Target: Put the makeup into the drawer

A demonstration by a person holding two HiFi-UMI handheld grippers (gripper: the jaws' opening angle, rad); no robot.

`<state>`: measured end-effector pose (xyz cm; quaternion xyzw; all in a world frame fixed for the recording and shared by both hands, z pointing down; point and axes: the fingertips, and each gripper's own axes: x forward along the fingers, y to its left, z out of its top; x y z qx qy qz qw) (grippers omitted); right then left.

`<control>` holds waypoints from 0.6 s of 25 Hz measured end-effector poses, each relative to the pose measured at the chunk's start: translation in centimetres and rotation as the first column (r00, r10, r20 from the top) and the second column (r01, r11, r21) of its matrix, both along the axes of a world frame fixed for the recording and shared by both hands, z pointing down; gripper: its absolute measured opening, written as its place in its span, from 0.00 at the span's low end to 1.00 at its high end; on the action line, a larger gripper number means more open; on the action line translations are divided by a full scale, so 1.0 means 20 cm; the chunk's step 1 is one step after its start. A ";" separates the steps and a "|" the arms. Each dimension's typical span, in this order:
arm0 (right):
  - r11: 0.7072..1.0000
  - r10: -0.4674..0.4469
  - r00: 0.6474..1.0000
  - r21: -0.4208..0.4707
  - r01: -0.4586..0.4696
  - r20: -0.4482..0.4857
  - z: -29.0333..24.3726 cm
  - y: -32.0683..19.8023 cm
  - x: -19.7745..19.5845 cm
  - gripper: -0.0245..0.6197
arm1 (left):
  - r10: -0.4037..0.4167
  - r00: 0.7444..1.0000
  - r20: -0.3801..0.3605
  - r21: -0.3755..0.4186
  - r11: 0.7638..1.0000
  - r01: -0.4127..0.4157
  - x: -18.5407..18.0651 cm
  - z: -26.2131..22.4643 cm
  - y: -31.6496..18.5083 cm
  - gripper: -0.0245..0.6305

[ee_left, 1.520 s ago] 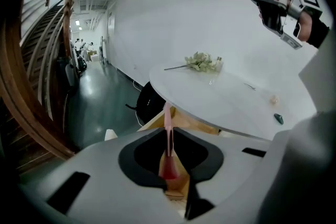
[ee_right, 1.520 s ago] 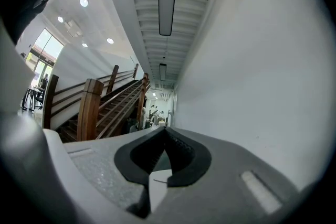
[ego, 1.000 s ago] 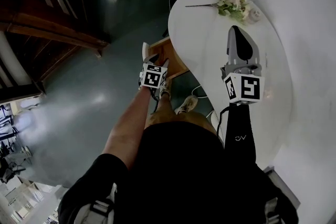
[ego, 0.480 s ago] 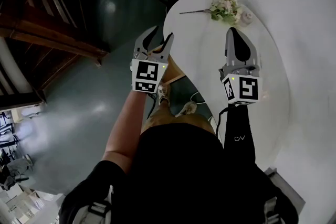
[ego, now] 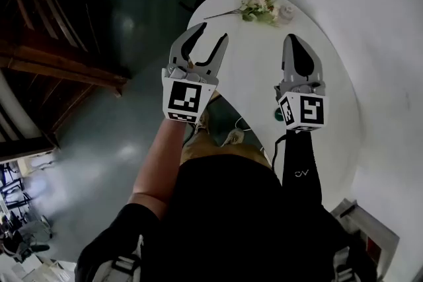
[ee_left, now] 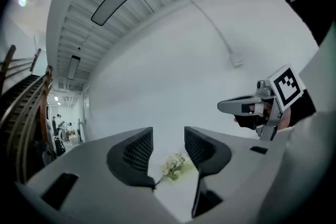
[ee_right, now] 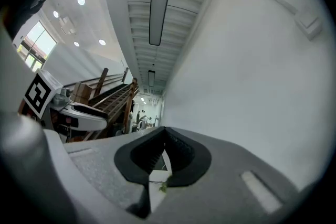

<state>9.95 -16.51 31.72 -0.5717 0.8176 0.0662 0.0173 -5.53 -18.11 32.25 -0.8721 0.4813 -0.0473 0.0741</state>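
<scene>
The left hand-held gripper [ego: 213, 34] is released, jaws wide apart and empty, at the left edge of the white surface [ego: 337, 69]. The right hand-held gripper [ego: 294, 43] is clenched on nothing above that surface. A small dark-green round thing [ego: 278, 114] lies beside its marker cube; whether this is the makeup I cannot tell. A flower sprig [ego: 258, 6] lies at the far end.

The flowers [ego: 258, 8] are lying at the far end of the table [ego: 254, 69], with a small round thing [ego: 286, 10] sitting just right of them. The left gripper [ego: 211, 33] is hanging over the table's left edge and the right gripper [ego: 295, 43] over its middle, both pointing toward the flowers. A staircase [ego: 59, 56] is standing well left of the table.
</scene>
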 end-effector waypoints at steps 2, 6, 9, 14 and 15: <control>0.999 0.033 0.999 0.005 -0.033 -0.013 0.00 0.05 0.09 0.05 | 0.046 0.999 -0.005 0.003 0.999 -0.046 0.10 -0.01 0.02 0.32; 0.991 0.131 0.991 0.012 -0.131 -0.030 0.00 0.18 0.32 0.05 | 0.175 0.984 -0.016 -0.002 0.984 -0.175 0.36 0.00 0.08 0.32; 0.966 0.258 0.965 0.020 -0.257 -0.039 -0.04 0.38 0.58 0.05 | 0.306 0.952 -0.022 -0.009 0.952 -0.306 0.65 -0.01 0.17 0.32; 0.909 0.418 0.909 0.012 -0.417 -0.012 -0.05 0.57 0.95 0.05 | 0.446 0.895 -0.029 -0.041 0.894 -0.447 1.06 0.05 0.25 0.32; 0.902 0.431 0.902 0.016 -0.431 -0.009 -0.06 0.61 0.98 0.05 | 0.463 0.886 -0.028 -0.049 0.885 -0.464 1.11 0.07 0.28 0.32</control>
